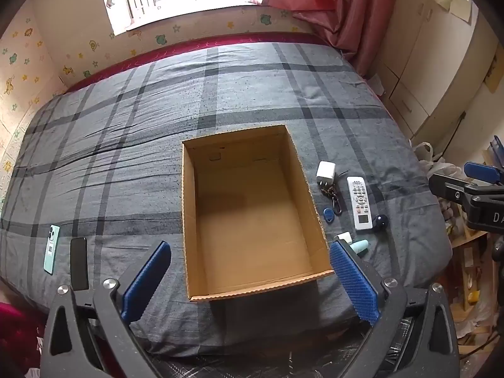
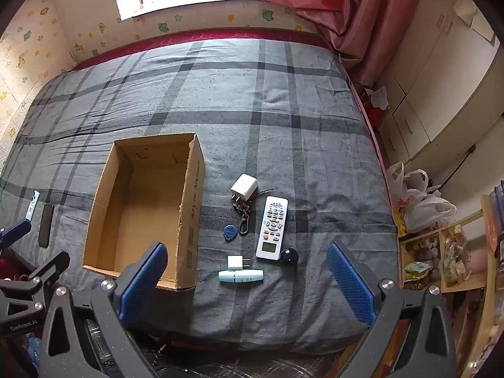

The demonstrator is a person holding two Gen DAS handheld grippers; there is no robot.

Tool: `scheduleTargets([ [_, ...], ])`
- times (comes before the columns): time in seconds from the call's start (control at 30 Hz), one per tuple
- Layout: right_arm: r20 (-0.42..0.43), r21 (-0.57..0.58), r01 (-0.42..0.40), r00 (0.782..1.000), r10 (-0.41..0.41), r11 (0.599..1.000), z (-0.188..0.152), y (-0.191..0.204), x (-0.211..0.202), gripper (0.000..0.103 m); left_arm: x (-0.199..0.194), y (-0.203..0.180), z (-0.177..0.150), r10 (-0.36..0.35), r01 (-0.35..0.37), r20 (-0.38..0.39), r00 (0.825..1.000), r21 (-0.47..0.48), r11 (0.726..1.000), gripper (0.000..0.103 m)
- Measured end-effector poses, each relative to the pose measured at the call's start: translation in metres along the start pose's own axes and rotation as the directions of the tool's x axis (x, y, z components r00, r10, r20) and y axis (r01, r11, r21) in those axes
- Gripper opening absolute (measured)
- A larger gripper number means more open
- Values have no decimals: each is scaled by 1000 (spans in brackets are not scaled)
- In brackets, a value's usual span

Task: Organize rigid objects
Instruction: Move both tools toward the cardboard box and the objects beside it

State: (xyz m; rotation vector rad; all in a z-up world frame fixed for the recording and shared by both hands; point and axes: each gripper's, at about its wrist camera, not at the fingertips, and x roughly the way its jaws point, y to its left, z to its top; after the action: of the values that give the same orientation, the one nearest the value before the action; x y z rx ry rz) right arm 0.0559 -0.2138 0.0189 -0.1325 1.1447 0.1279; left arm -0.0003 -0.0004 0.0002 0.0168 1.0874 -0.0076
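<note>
- While the left gripper (image 1: 250, 278) hangs wide open and empty above the open brown cardboard box (image 1: 189, 220), nothing lies inside it; sorting looks unstarted (two phones lie well to the left).
- Equally spread and empty, the right gripper (image 2: 247, 272) faces the white remote control (image 2: 272, 228) and pale blue tube (image 2: 241, 276) beside the box; likely next, descending onto one.
</note>
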Motion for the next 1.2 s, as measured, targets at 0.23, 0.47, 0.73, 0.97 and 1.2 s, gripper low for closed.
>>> scheduleTargets([
  [0.23, -3, -8, 11, 1000, -11, 1000, 1, 1, 3, 103, 8, 5, 5, -7, 7, -25, 1000, -7, 1000, 103],
  [0.47, -19, 6, 0, 1000, 1, 1000, -2, -5, 15, 103, 10, 4, -3, 1, -1, -26, 1000, 7, 1000, 103],
  [0.73, -24, 15, 14, 1000, -13, 1000, 0, -4, 17, 103, 14, 10, 2, 8, -8, -19, 1000, -2, 1000, 103],
  [0.97, -34, 28, 15, 999, -14, 1000, 2, -10, 23, 103, 18, 14, 2, 8, -8, -23, 1000, -7, 1000, 103],
  [1.2, -26, 24, 16, 1000, -16, 1000, 4, -9, 24, 103, 18, 15, 2, 11, -11, -21, 1000, -5, 1000, 103],
])
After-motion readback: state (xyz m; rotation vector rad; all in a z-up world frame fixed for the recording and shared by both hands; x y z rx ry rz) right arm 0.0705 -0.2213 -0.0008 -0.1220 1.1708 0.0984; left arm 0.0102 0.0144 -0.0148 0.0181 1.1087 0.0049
